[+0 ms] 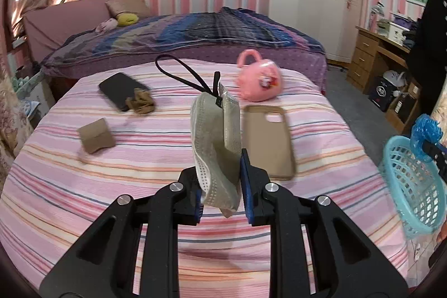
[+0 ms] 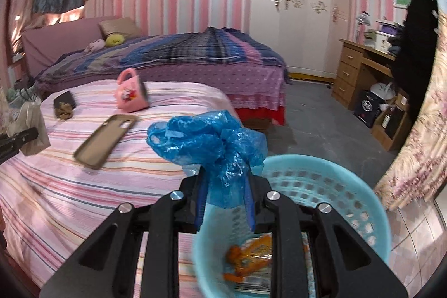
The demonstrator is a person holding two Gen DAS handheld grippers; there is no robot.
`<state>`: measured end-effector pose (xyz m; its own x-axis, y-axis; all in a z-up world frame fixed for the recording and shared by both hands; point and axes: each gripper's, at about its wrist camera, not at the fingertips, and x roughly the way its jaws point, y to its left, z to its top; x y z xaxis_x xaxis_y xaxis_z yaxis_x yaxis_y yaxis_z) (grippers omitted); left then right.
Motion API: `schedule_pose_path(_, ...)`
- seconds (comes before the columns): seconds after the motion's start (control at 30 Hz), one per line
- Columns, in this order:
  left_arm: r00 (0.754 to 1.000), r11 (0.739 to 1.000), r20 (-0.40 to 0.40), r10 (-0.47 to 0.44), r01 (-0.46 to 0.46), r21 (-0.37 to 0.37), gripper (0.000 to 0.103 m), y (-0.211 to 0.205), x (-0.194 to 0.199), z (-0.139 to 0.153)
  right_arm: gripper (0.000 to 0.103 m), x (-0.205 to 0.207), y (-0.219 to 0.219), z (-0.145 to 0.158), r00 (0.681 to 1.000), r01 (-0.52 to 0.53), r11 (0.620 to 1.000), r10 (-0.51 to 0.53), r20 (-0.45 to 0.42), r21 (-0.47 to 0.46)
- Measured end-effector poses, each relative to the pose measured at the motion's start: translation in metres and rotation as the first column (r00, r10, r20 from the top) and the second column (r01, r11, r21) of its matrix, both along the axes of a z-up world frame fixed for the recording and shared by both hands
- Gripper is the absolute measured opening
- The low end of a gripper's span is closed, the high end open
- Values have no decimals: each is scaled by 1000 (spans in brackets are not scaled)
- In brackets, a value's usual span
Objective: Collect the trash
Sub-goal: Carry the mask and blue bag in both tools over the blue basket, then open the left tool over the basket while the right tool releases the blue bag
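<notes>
The left hand-held gripper (image 1: 220, 180) is gripping a crumpled grey face mask (image 1: 215, 141) (black ear loop trailing up) above the pink striped bed (image 1: 167, 164). The right hand-held gripper (image 2: 225, 200) is clenching a scrunched blue plastic bag (image 2: 212, 141) over the near rim of the turquoise basket (image 2: 363, 203), where an orange wrapper (image 2: 248, 256) is lying. On the bed, a tan phone case (image 1: 268, 141) is lying right of the mask, a brown cardboard piece (image 1: 96, 136) left, a black phone (image 1: 120, 90) and pink toy purse (image 1: 258, 81) farther back.
</notes>
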<state>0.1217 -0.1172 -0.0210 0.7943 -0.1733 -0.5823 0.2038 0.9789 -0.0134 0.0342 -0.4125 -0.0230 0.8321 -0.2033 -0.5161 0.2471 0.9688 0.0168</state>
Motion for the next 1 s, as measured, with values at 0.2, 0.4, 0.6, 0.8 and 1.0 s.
schedule_pose_path(0.2, 998, 998, 5, -59, 59, -7, 21, -41, -12, -4, 23, -21, -46, -6, 995, 104, 994, -104, 0, 20)
schedule_pose_path(0.4, 990, 989, 19, -142, 143, -31, 21, -91, -25, -8, 23, -32, -73, -12, 986, 167, 986, -167, -7, 27)
schedule_pose_path(0.6, 969, 968, 34, -245, 247, -55, 21, -142, -37, -5, 23, -45, -113, -22, 975, 220, 973, -219, -27, 62)
schedule_pose_path(0.8, 946, 943, 22, -324, 325, -66, 21, -187, -43, -8, 23, -50, -129, -32, 971, 238, 968, -236, -40, 76)
schedule_pose_path(1.0, 921, 920, 20, -389, 390, -30, 21, -230, -51, -15, 23, -47, -138, -41, 970, 236, 969, -230, -74, 77)
